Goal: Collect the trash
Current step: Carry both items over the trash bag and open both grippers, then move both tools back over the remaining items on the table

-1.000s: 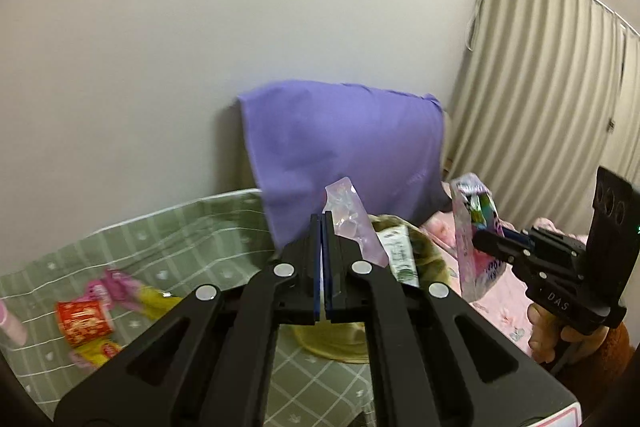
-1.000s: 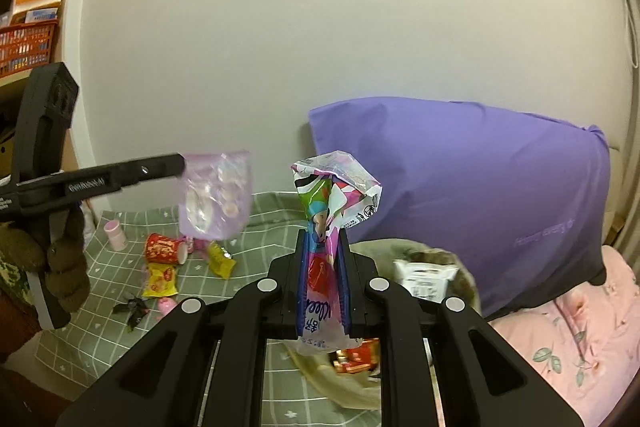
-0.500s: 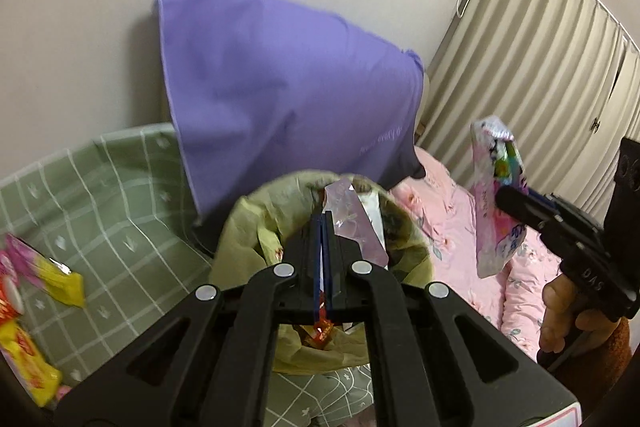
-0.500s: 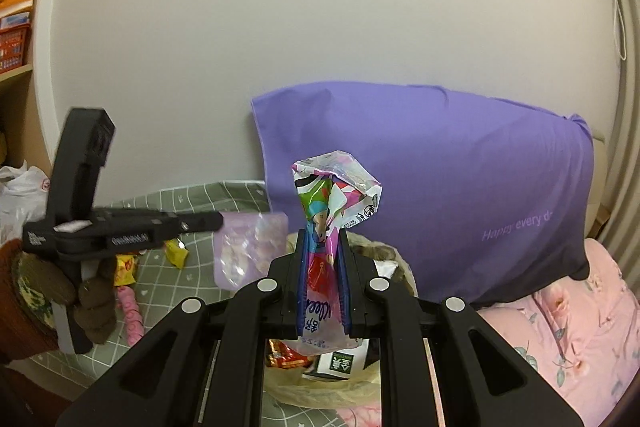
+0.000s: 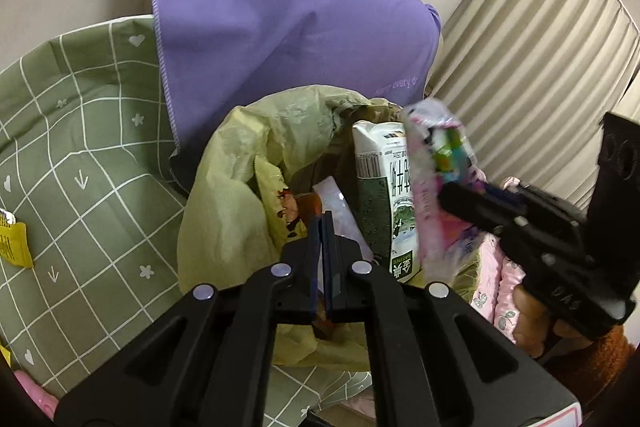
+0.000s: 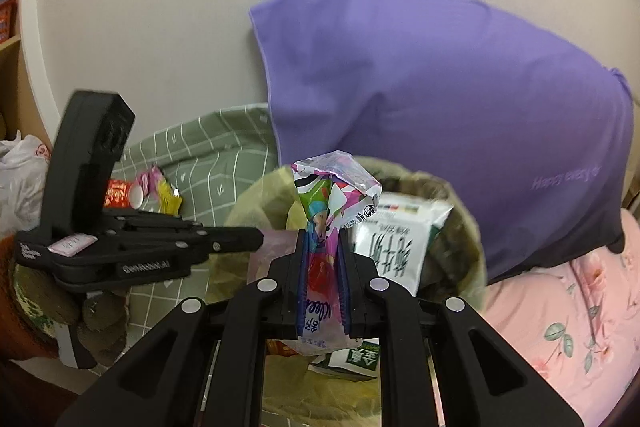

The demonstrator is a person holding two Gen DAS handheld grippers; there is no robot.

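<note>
Jutting from the right claw [image 6: 323, 247], colourful wrapper [image 6: 334, 187], over trash bag [image 6: 468, 227].

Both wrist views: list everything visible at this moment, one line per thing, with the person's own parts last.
Trash bag: one, yellow-green, open, on the bed below both grippers.
Milk carton: one, white and dark green, standing inside the bag.
Colourful wrapper: one, pink and multicoloured, clamped in the right gripper above the bag.
Pale pink packet: one, translucent, at the left gripper's tip over the bag.
Pillow: one, purple, leaning on the wall behind the bag.
Green checked sheet: one, left of the bag.
Loose snack wrappers: several, red, yellow and pink, on the sheet.
Pink floral bedding: one, right of the bag.
Curtain: one, beige, far right.
Left gripper: black, shut.
Right gripper: black, shut.
</note>
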